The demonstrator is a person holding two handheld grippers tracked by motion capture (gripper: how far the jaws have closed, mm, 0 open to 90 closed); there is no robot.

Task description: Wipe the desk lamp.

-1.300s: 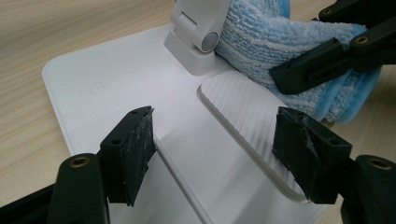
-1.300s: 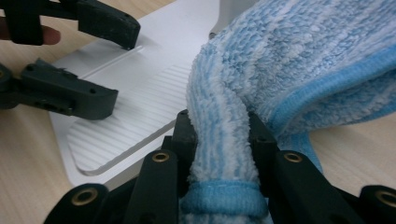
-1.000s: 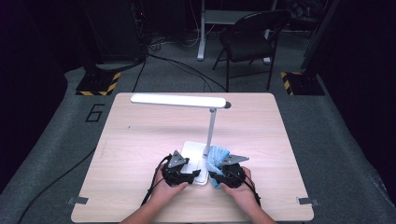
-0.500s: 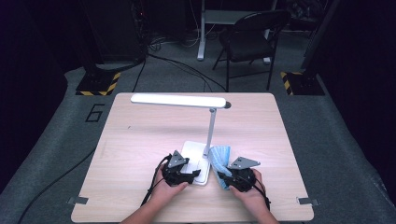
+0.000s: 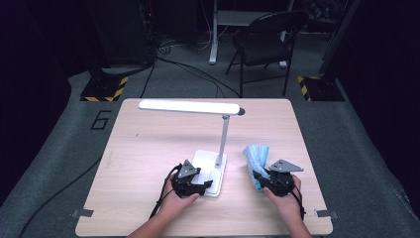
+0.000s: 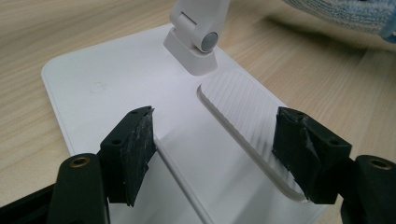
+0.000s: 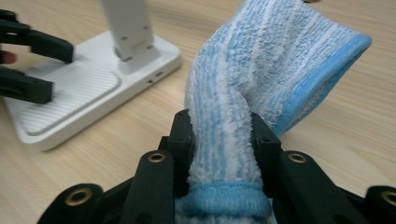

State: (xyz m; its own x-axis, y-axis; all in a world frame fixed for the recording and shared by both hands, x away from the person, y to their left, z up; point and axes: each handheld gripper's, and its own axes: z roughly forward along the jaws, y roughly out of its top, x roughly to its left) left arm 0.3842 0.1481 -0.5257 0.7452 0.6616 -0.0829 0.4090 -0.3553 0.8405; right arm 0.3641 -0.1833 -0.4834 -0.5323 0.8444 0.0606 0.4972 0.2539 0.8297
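Note:
A white desk lamp stands mid-table, its base (image 5: pixel 202 159) under a thin stem and a long flat head (image 5: pixel 188 105). My left gripper (image 5: pixel 205 184) rests open over the front of that base (image 6: pixel 116 88), jaws wide apart with nothing between them. To the right of the lamp, my right gripper (image 5: pixel 260 181) holds a blue-and-white striped cloth (image 5: pixel 256 157). The cloth (image 7: pixel 261 60) stands up from the jaws, bunched tight between the pads. Those jaws have just been opening a little, and the cloth is still pinched between them.
The wooden table (image 5: pixel 148 144) has bare surface to the left and behind the lamp. A black chair (image 5: pixel 265 37) and cables lie on the floor beyond the far edge. A cable trails from each gripper toward the near edge.
My right gripper has carried the cloth to the right, away from the lamp base, and slightly up. The left gripper has stayed on the base.

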